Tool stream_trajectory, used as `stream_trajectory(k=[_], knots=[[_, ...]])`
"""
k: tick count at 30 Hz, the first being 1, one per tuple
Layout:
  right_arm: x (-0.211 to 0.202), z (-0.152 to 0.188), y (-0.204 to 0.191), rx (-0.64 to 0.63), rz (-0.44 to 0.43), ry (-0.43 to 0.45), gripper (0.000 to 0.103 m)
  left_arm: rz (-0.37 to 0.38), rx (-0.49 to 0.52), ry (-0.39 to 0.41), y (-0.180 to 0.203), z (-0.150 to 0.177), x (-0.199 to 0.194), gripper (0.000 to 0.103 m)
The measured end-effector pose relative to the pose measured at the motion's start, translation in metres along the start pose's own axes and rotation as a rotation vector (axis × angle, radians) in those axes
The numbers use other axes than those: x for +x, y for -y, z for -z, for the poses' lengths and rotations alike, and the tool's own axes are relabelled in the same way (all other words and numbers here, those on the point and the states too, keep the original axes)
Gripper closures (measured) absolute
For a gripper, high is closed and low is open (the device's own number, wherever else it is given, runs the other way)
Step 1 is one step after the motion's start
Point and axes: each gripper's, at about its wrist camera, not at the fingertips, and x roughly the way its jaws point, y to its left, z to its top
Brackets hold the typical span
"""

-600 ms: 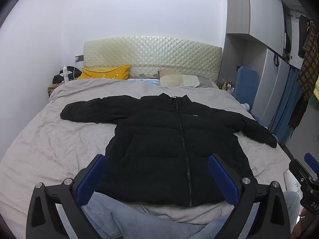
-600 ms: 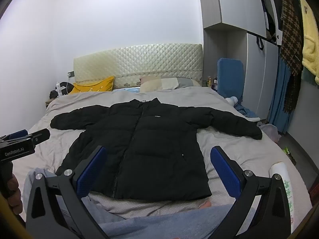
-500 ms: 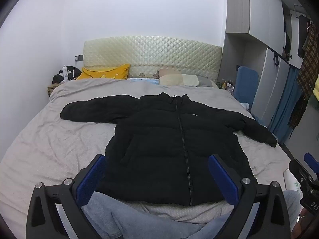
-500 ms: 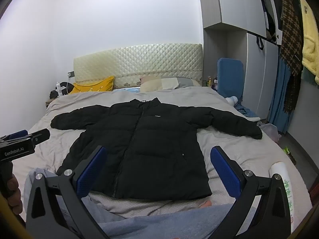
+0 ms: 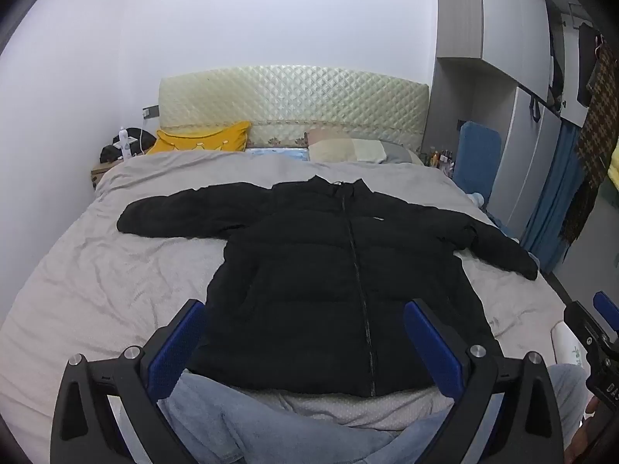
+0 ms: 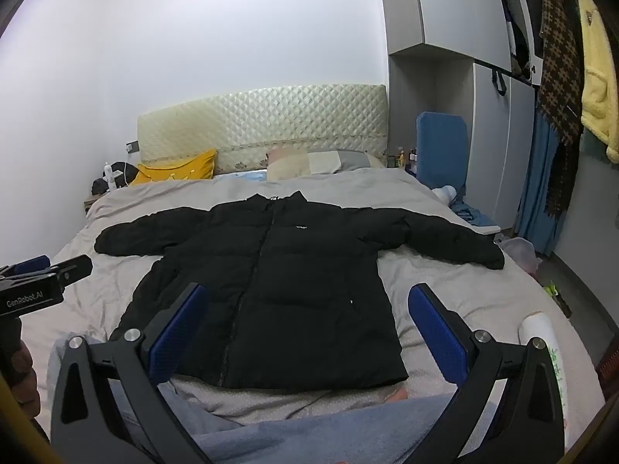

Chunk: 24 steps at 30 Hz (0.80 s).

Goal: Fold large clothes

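A black puffer jacket (image 5: 329, 282) lies flat and zipped on the grey bed (image 5: 96, 270), both sleeves spread out sideways, collar toward the headboard. It also shows in the right wrist view (image 6: 271, 282). My left gripper (image 5: 305, 342) is open and empty, held above the jacket's hem at the foot of the bed. My right gripper (image 6: 309, 328) is open and empty, also above the hem. The right gripper shows at the right edge of the left wrist view (image 5: 595, 328); the left gripper shows at the left edge of the right wrist view (image 6: 35, 286).
Blue-grey cloth (image 5: 240, 421) lies at the near edge under the grippers. A yellow pillow (image 5: 201, 141) and a pale pillow (image 5: 348, 150) rest against the quilted headboard (image 5: 290, 100). A nightstand (image 5: 104, 166) stands left. A wardrobe (image 6: 503, 135) and hanging clothes (image 6: 561, 58) stand right.
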Motion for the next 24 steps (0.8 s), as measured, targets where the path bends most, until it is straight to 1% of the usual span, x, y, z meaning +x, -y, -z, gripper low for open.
stream_trajectory(k=[7, 18, 24], knots=[[0.002, -0.005, 0.002, 0.002, 0.008, 0.001, 0.000, -0.006, 0.027, -0.015, 0.005, -0.002, 0.008, 0.000], [0.004, -0.011, -0.001, -0.001, 0.010, -0.010, 0.000, -0.008, 0.029, -0.035, 0.001, -0.002, 0.013, 0.000], [0.004, -0.009, -0.001, 0.002, 0.011, -0.008, 0.000, -0.011, 0.031, -0.030, 0.002, -0.002, 0.012, 0.000]])
